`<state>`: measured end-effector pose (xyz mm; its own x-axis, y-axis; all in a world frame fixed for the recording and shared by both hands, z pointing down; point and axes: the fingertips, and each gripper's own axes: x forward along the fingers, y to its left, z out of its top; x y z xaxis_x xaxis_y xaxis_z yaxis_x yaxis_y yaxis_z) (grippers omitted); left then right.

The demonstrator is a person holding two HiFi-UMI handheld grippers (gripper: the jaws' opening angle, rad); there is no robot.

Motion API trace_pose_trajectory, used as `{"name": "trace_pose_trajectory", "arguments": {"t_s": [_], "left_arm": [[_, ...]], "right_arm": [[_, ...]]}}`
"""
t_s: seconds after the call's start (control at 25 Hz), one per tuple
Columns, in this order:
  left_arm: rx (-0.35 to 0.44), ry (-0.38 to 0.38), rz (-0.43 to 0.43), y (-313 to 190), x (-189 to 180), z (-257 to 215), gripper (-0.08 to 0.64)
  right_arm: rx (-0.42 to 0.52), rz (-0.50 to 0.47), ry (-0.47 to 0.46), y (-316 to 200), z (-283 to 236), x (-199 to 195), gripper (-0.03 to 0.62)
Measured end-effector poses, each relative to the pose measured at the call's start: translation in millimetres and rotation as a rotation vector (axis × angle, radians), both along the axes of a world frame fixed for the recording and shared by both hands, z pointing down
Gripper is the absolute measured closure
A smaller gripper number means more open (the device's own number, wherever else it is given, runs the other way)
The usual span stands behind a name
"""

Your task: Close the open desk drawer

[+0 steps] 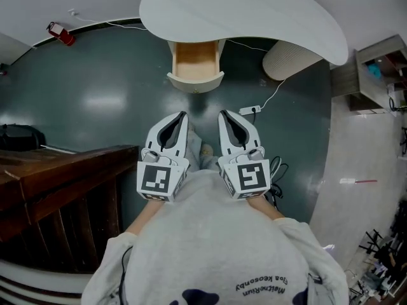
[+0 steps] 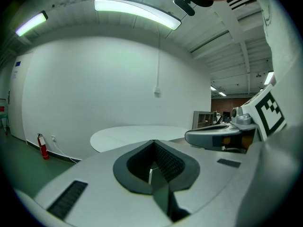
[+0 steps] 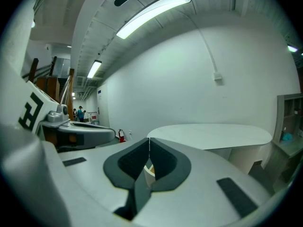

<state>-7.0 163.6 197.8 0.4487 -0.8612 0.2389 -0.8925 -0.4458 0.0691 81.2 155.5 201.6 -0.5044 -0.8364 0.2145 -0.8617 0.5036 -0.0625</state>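
Note:
The open drawer (image 1: 196, 61) sticks out from under the white oval desk top (image 1: 254, 11), showing a bare wooden inside and a curved white front (image 1: 196, 81). Both grippers are held side by side over the dark floor, a short way in front of the drawer and pointing at it. My left gripper (image 1: 185, 114) has its jaws together with nothing between them, as does my right gripper (image 1: 222, 113). In the left gripper view the left gripper (image 2: 154, 142) points toward the desk top (image 2: 137, 137). In the right gripper view the right gripper (image 3: 149, 141) faces the desk top (image 3: 213, 134).
A dark wooden cabinet (image 1: 63, 176) stands close on the left. A power strip (image 1: 250, 110) with its cable lies on the floor right of the drawer, near a ribbed white bin (image 1: 289, 59). A red fire extinguisher (image 1: 60, 33) sits by the far wall. Shelving (image 1: 381, 68) stands at right.

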Motion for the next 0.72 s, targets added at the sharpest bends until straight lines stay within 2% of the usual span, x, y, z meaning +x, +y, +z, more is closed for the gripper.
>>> {"name": "trace_pose_trajectory", "arguments": {"t_s": [0.72], "left_arm": [[-0.035,0.021,0.164,-121,-32,20,0.552]], "right_arm": [[-0.014,0.106,0.073,-109,8,-41,0.575]]}}
